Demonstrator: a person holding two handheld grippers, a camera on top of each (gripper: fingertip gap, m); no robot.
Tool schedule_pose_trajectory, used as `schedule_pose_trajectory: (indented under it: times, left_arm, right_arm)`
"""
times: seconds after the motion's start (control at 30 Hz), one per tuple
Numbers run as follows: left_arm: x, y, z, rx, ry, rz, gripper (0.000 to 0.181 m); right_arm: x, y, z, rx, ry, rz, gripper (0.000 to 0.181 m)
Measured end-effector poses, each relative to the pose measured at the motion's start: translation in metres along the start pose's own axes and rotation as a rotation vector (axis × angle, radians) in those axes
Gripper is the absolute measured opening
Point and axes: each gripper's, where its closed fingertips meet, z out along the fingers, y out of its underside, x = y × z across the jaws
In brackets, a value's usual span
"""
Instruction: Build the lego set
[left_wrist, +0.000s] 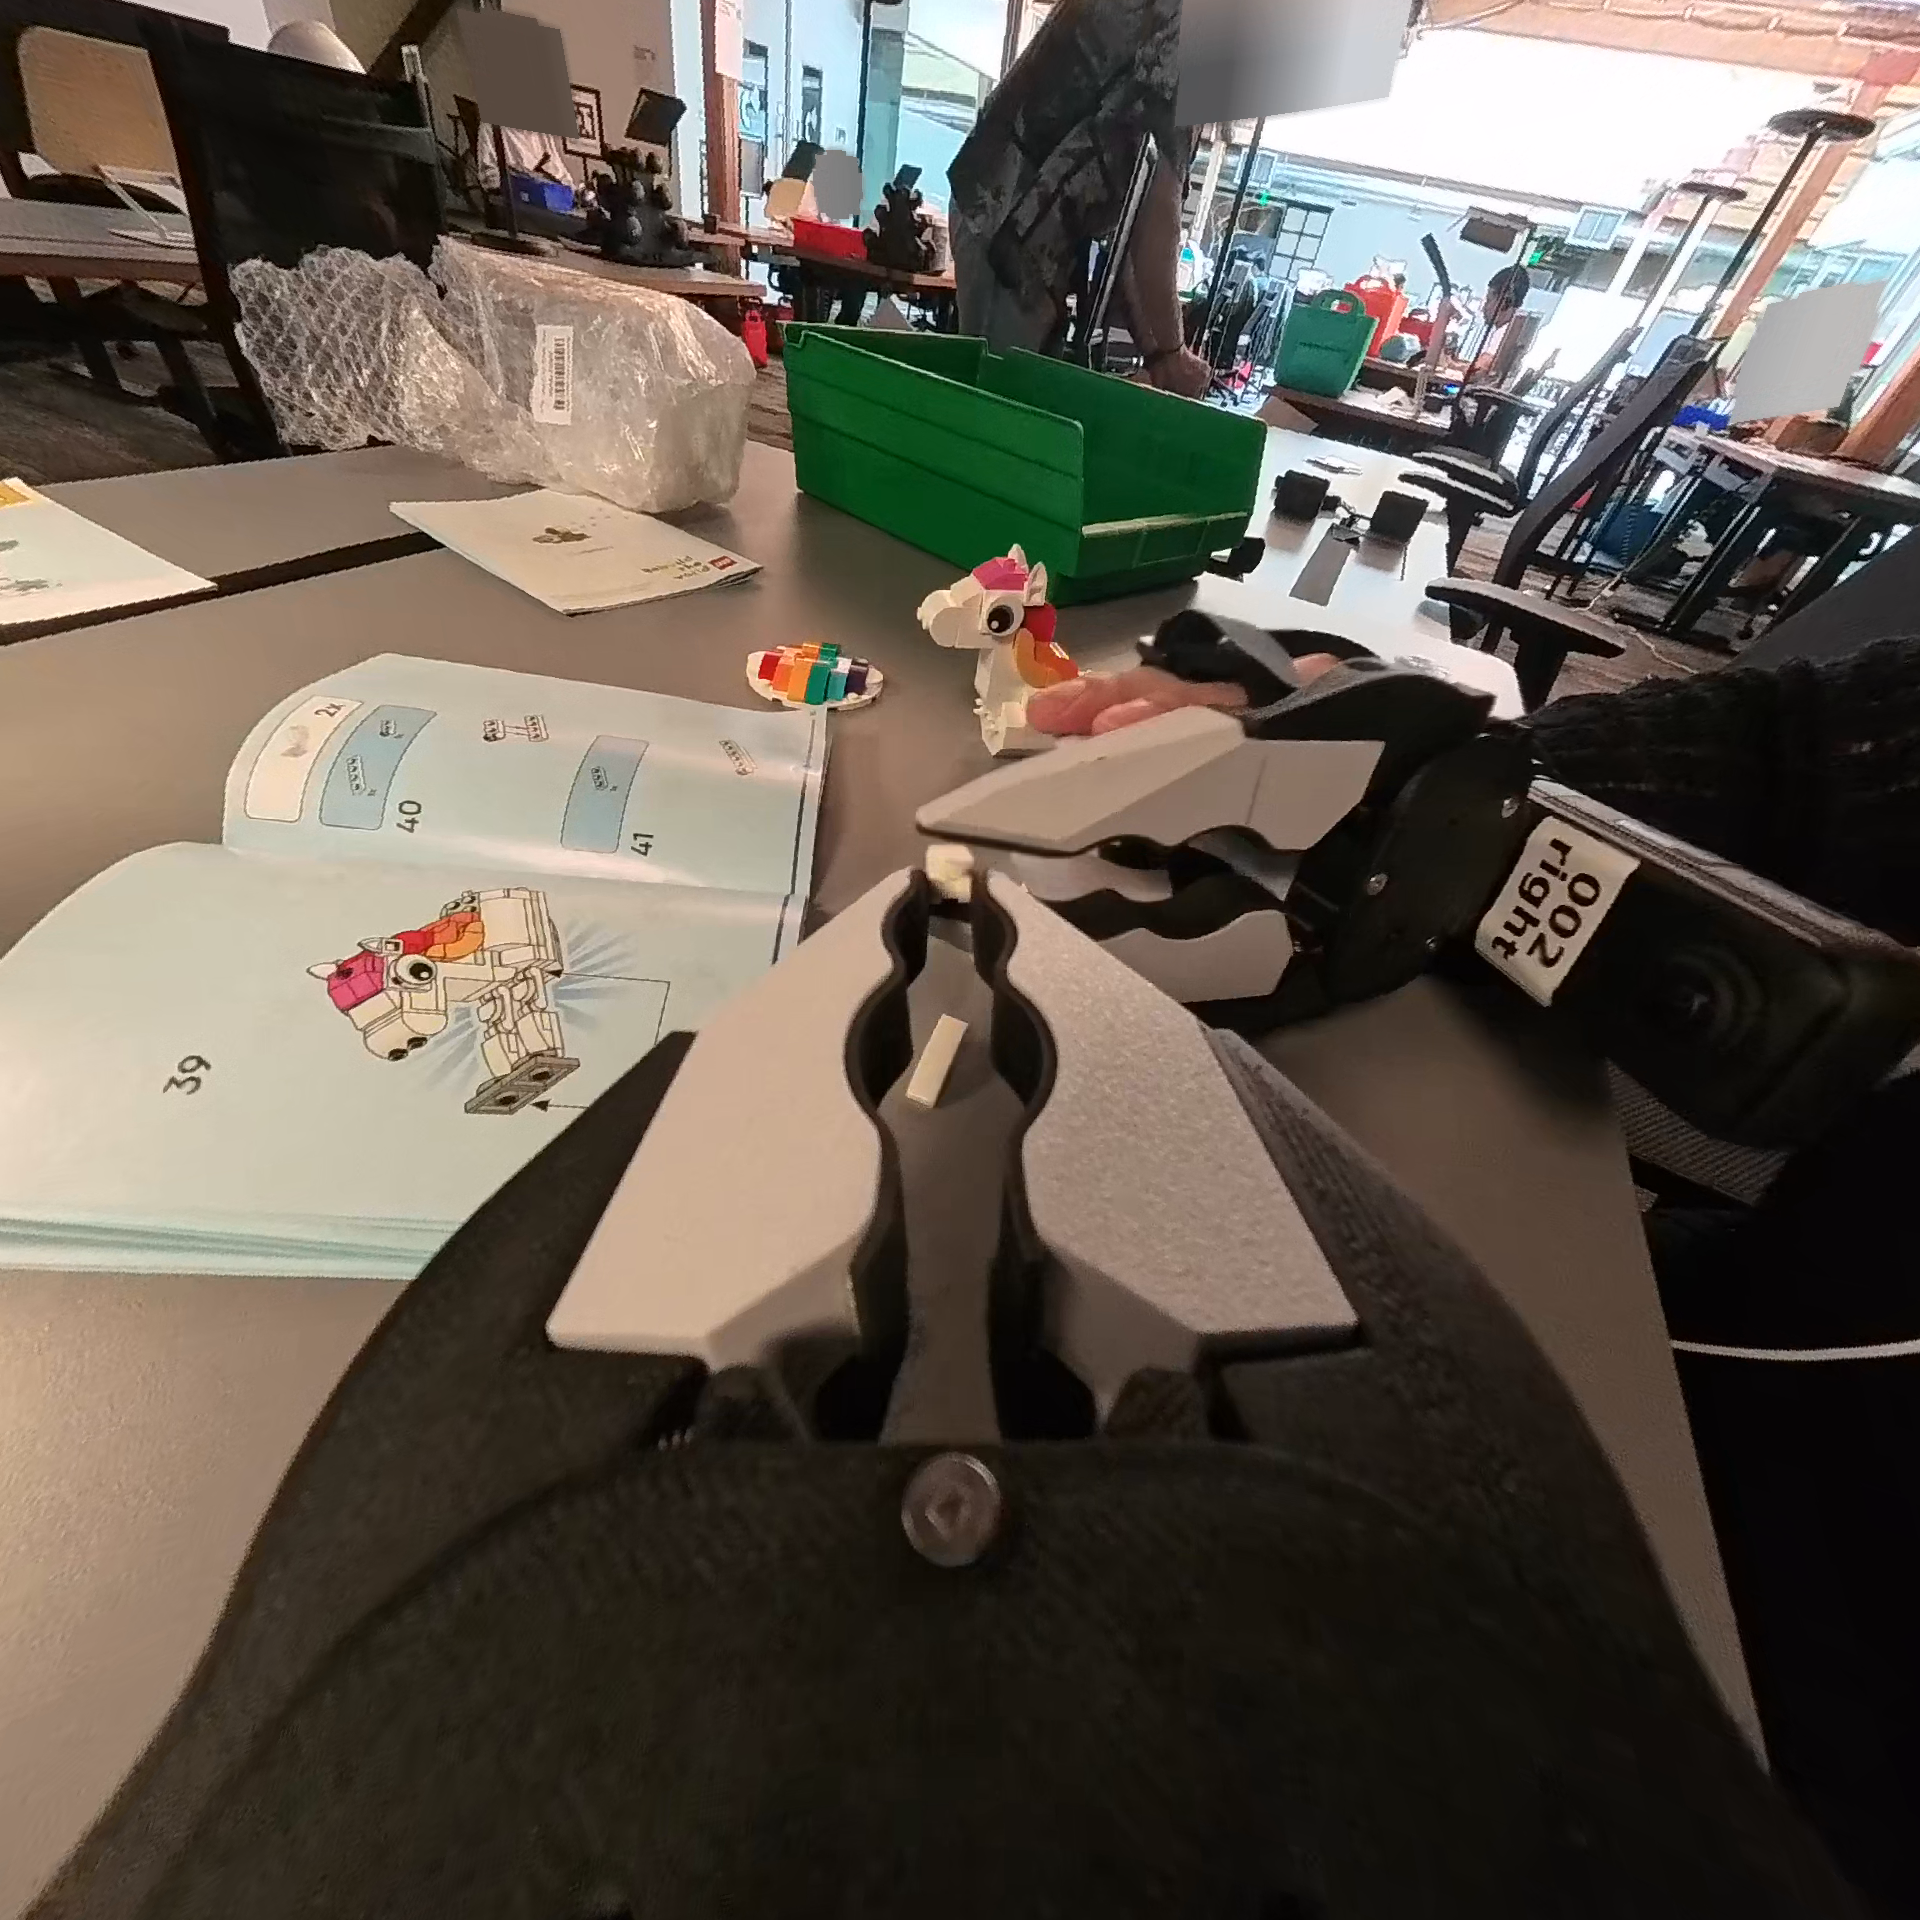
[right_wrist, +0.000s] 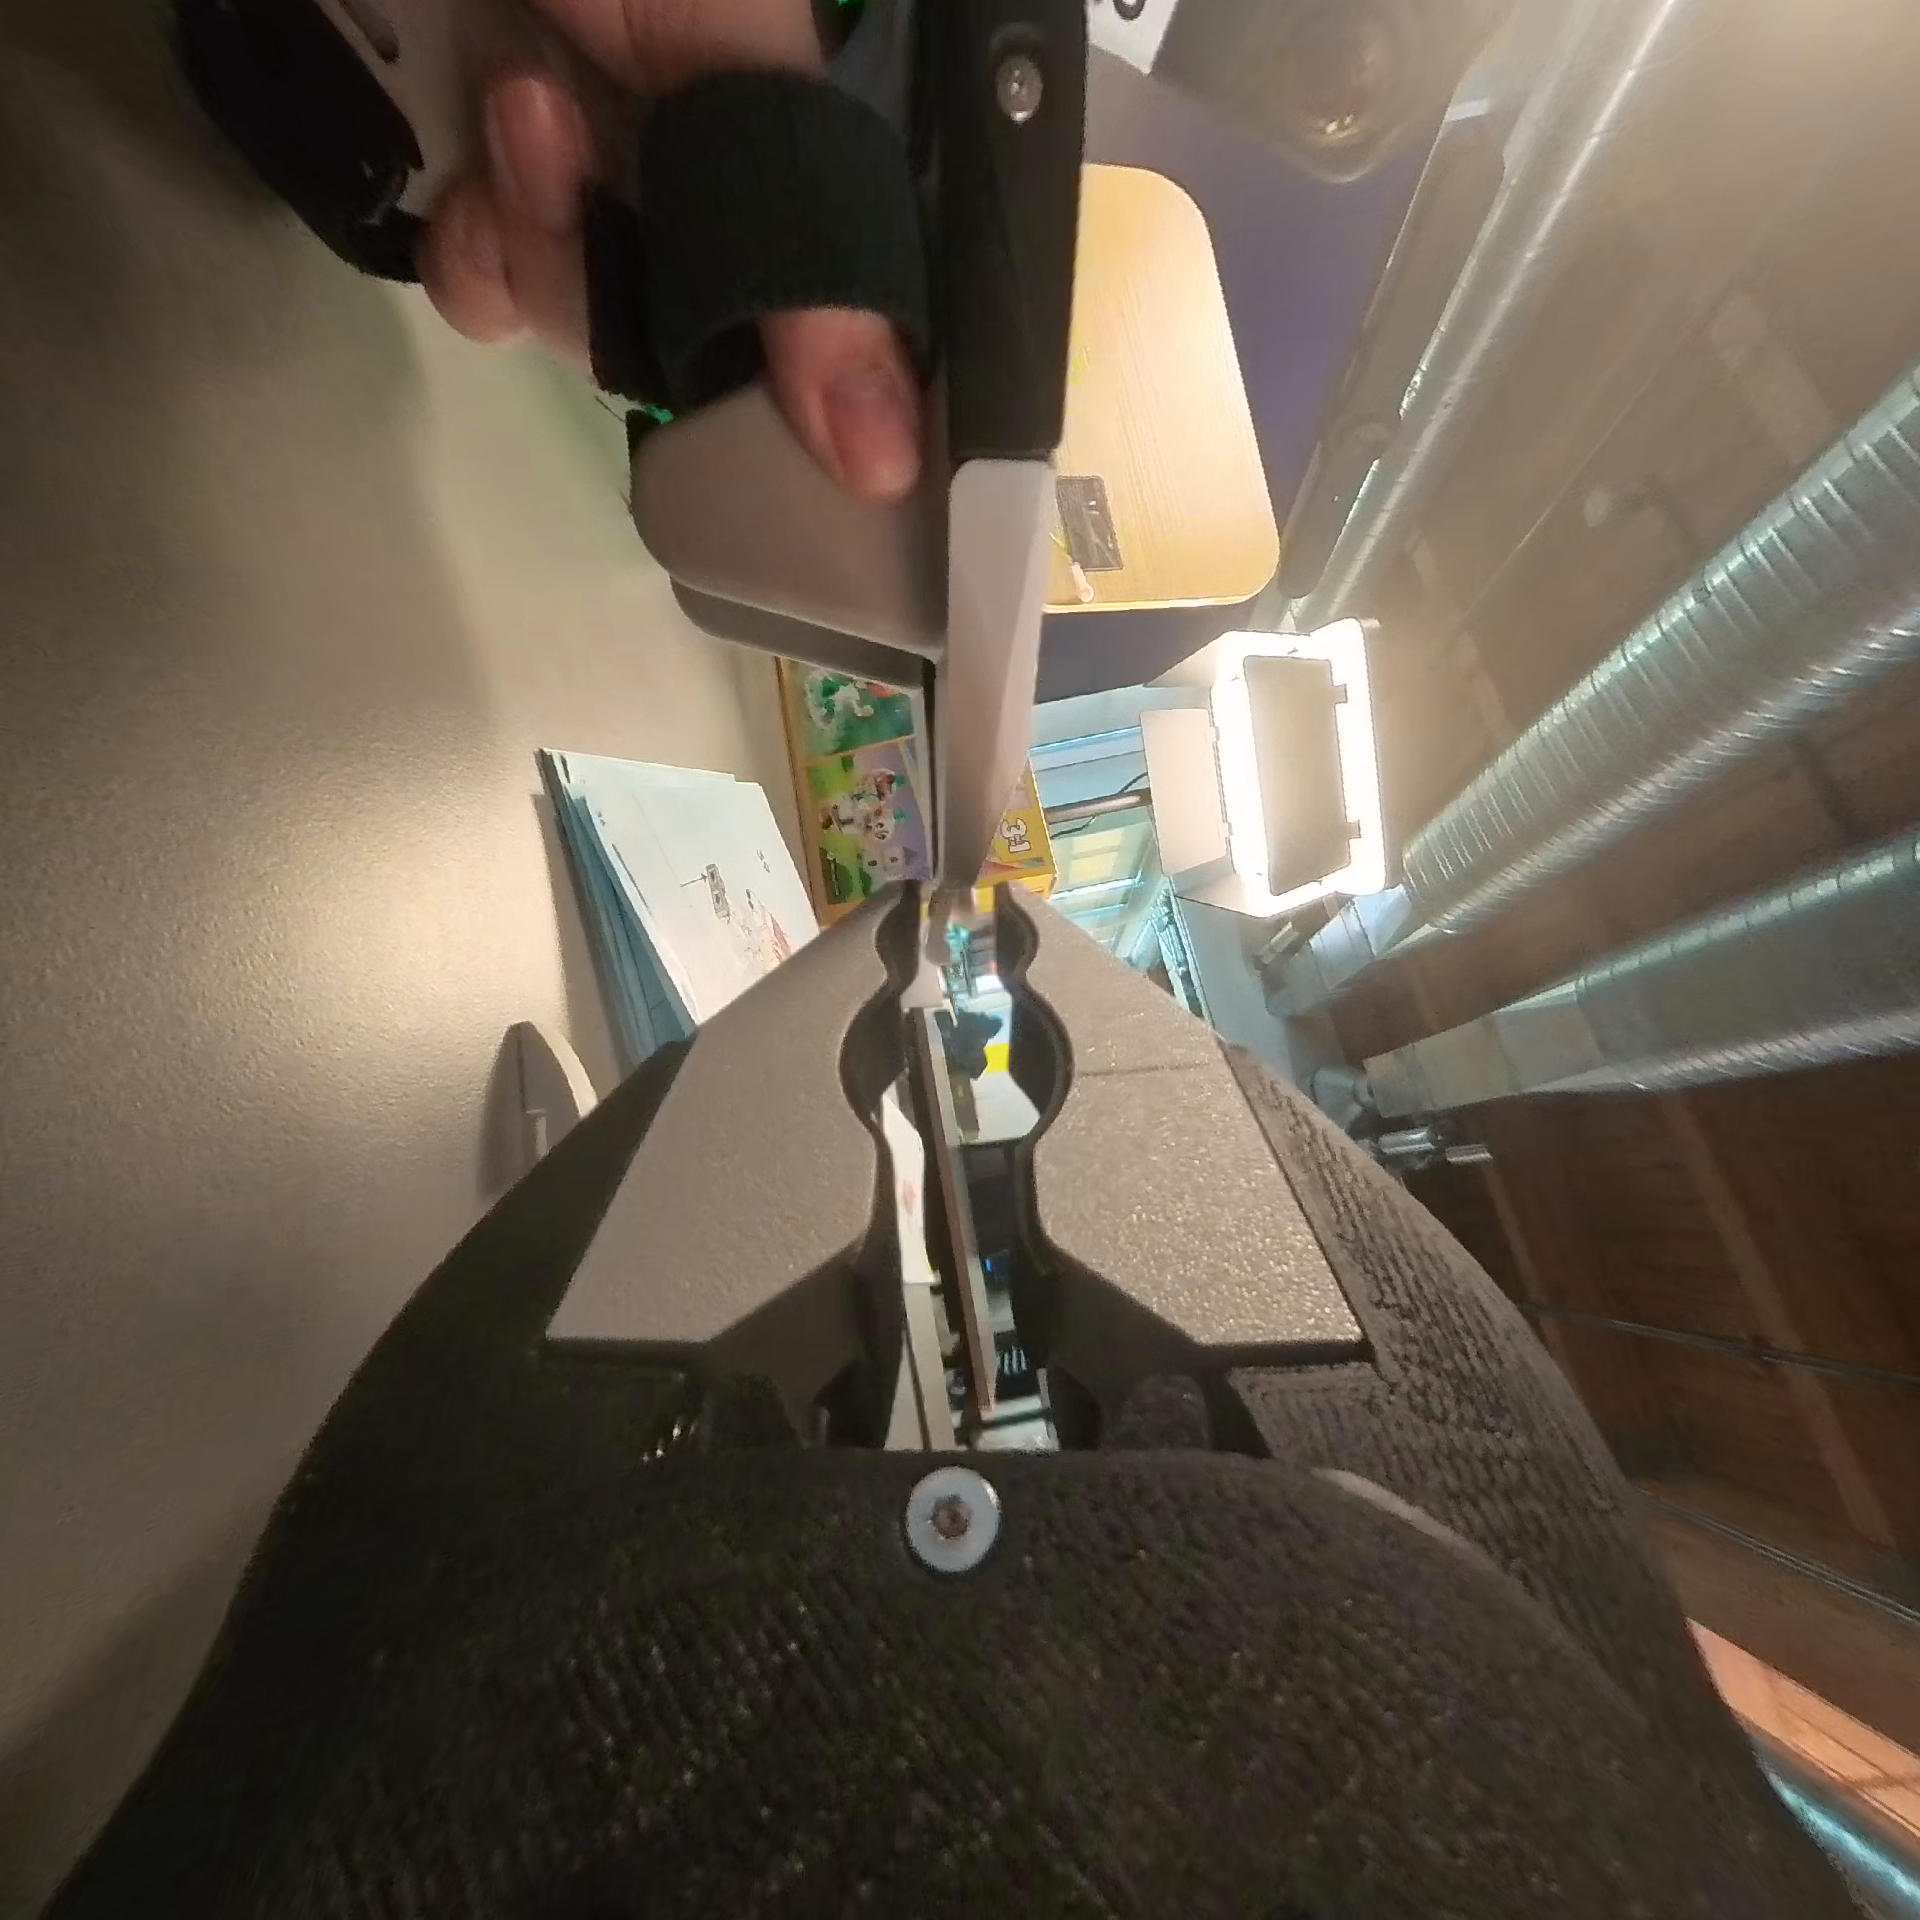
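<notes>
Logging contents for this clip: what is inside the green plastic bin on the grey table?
Only the bare inner walls of the green plastic bin show. Its near wall covers the floor, so contents cannot be told.

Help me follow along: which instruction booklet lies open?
The pale blue booklet nearest the left gripper, showing unicorn steps; the white booklet by the green bin is closed.

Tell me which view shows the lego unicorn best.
The left wrist view: the unicorn stands in plain sight on the table, before the green bin. The right wrist view shows none of it.
</notes>
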Motion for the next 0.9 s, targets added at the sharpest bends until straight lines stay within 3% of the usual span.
schedule_pose_trajectory:
  times: [0.13,0.37,0.6,0.9]
  left_arm:
    - [0.002,-0.005,-0.002,0.036,0.048,-0.041,0.007]
    - [0.0,-0.014,-0.012,0.119,0.251,-0.327,0.007]
    - [0.026,-0.013,-0.014,0.076,0.494,-0.448,0.007]
    - [0.031,-0.01,-0.013,0.048,0.517,-0.448,0.007]
  right_arm:
    - [0.006,-0.003,-0.002,0.024,0.021,0.034,0.018]
    - [0.018,-0.009,-0.013,0.154,-0.026,0.277,0.041]
    - [0.015,-0.032,-0.027,0.315,-0.123,0.409,0.026]
    - [0.012,-0.026,-0.027,0.28,-0.154,0.415,0.012]
